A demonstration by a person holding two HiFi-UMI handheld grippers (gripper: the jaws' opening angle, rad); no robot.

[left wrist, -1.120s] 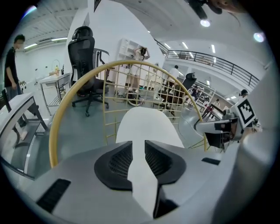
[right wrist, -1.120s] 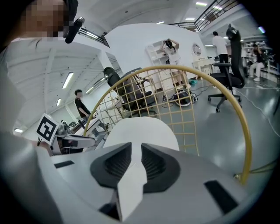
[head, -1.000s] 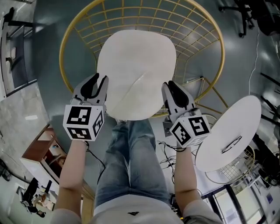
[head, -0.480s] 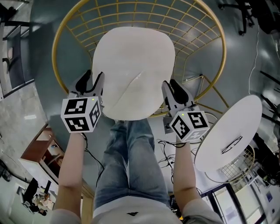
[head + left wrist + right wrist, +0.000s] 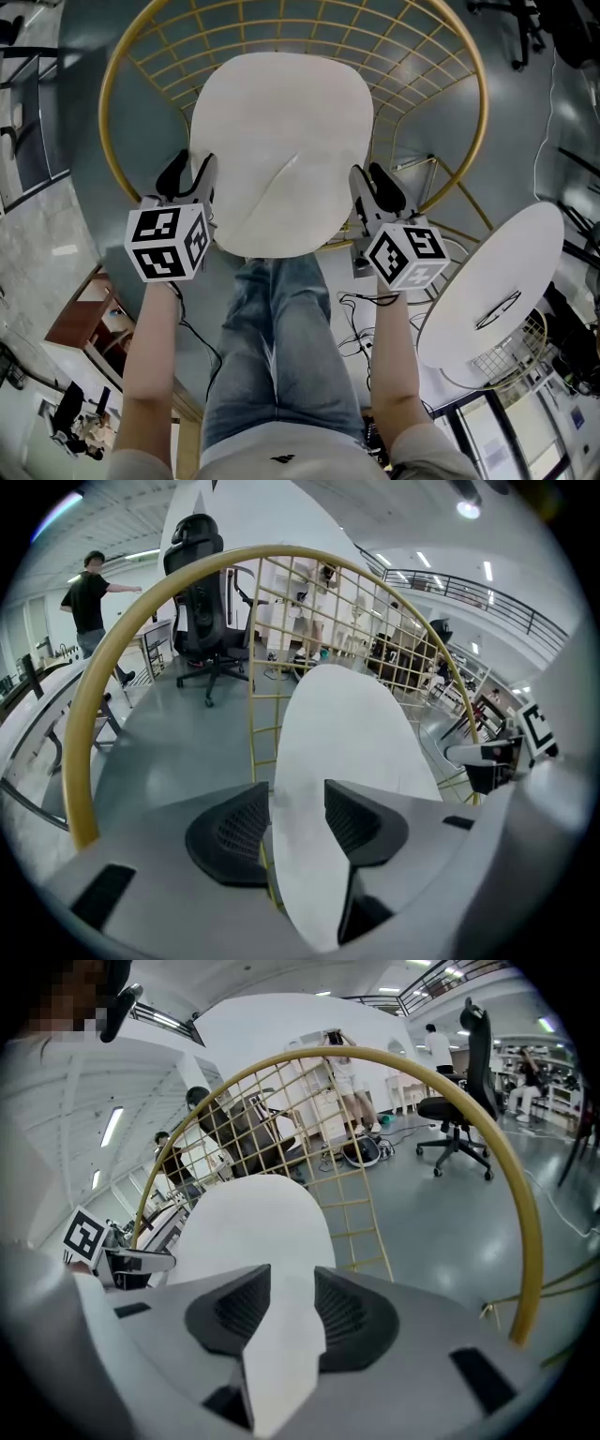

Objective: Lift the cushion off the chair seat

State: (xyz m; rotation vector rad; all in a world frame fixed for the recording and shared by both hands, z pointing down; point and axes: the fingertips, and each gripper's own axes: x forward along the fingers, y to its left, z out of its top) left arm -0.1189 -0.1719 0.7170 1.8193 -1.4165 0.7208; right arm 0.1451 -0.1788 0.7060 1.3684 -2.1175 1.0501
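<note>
White cushion (image 5: 281, 141) lying on the seat of a gold wire chair (image 5: 84, 780), left gripper (image 5: 187, 172) and right gripper (image 5: 372, 180) at its near side edges, both sets of jaws opening, cushion's rim between each pair, pads no longer pinching it.

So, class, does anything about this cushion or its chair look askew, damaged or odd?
Only a diagonal crease near the front middle of the cushion stands out, like a fold in the cover. Otherwise it sits centred in the gold wire chair, with nothing torn or spilled.
</note>
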